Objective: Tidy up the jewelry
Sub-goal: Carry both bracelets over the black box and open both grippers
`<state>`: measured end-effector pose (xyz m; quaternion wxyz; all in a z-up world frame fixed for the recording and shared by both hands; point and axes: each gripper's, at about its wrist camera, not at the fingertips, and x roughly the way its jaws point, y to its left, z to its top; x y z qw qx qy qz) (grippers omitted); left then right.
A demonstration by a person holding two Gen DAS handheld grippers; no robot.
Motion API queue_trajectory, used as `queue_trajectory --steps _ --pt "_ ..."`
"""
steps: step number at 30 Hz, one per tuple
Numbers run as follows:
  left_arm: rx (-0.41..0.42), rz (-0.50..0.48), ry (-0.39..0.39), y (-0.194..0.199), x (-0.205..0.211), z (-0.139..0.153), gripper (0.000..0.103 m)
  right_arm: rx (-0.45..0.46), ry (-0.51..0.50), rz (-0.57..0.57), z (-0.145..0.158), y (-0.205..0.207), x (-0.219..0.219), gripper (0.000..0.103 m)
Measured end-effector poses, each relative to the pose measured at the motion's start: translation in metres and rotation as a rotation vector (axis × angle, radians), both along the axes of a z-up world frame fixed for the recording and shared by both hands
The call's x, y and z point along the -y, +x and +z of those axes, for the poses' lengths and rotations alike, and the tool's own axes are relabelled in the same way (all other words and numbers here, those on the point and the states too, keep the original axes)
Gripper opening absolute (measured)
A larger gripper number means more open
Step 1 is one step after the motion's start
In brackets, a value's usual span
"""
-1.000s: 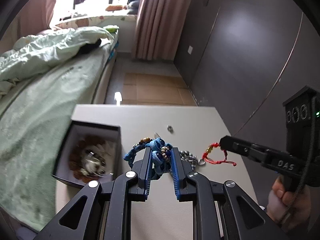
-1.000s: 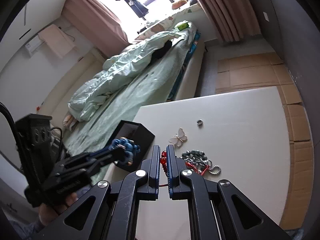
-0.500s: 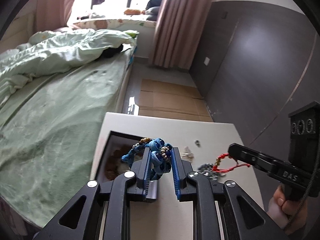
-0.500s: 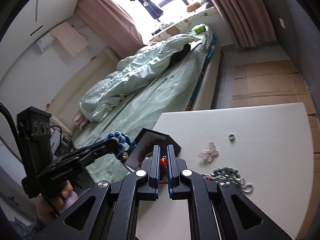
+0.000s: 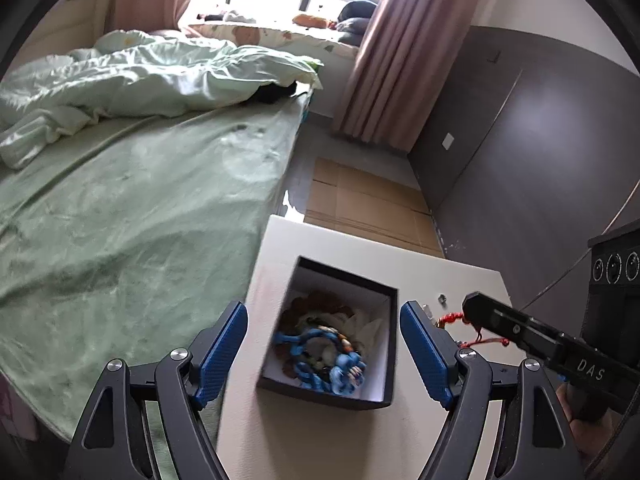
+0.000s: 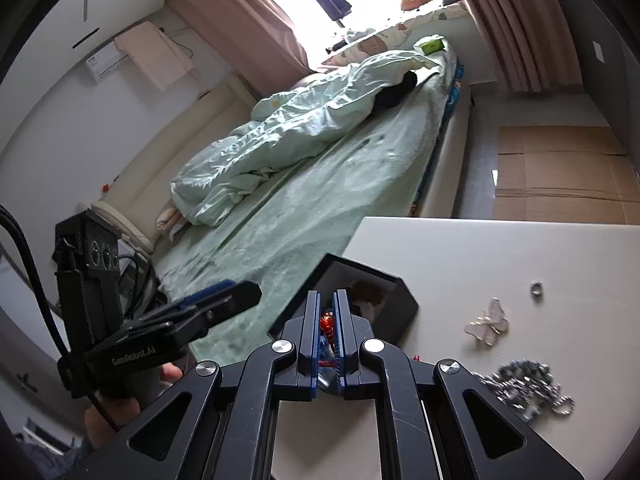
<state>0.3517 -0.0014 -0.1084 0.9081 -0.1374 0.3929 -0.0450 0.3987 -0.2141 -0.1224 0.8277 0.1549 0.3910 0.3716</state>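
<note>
The left gripper (image 5: 323, 350) hung over the black box (image 5: 394, 344) with its blue fingers (image 5: 224, 344) spread wide and nothing between them. Inside the box, on its white lining, lay the blue bracelet (image 5: 326, 356), on top of a brown beaded piece (image 5: 316, 305) and some pale items too blurred to name. The box sat near the left edge of the white table (image 5: 320, 440), close to the bed (image 5: 120, 220) with its green sheet.

The right gripper (image 6: 328, 332) came in from the right side, its fingers pressed together on a red cord bracelet (image 5: 450, 318). In the left view the cord dangled from its tip just right of the box, above the table. In the right view a red bead (image 6: 327, 321) showed between the pads, with the box (image 6: 404, 316) directly beyond them.

On the table to the right of the box lay a pale butterfly piece (image 6: 487, 322), a small ring (image 6: 536, 289) farther back, and a heap of silver chain (image 6: 524, 390) nearer. Cardboard sheets (image 6: 560, 174) covered the floor past the table's far edge.
</note>
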Motion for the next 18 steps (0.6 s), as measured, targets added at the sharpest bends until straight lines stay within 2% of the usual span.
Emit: queue_trajectory --steps 7,14,16,17,18 --pt "0.003 0.037 -0.008 -0.005 -0.027 -0.007 0.079 0.017 -0.002 0.017 0.000 0.004 -0.027 0.008" --pt "-0.012 0.062 -0.021 -0.004 -0.039 -0.010 0.079 0.062 -0.051 0.024 0.002 0.007 -0.056 0.008" --pt "-0.006 0.061 -0.018 -0.006 -0.039 -0.008 0.079 0.052 -0.068 0.038 0.001 0.008 -0.061 0.024" --pt "-0.002 0.058 -0.014 -0.007 -0.038 -0.006 0.080 0.053 -0.083 0.031 0.001 0.008 -0.061 0.049" --pt "0.001 0.055 -0.014 -0.007 -0.038 -0.005 0.081 0.063 -0.093 0.016 0.003 0.006 -0.060 0.068"
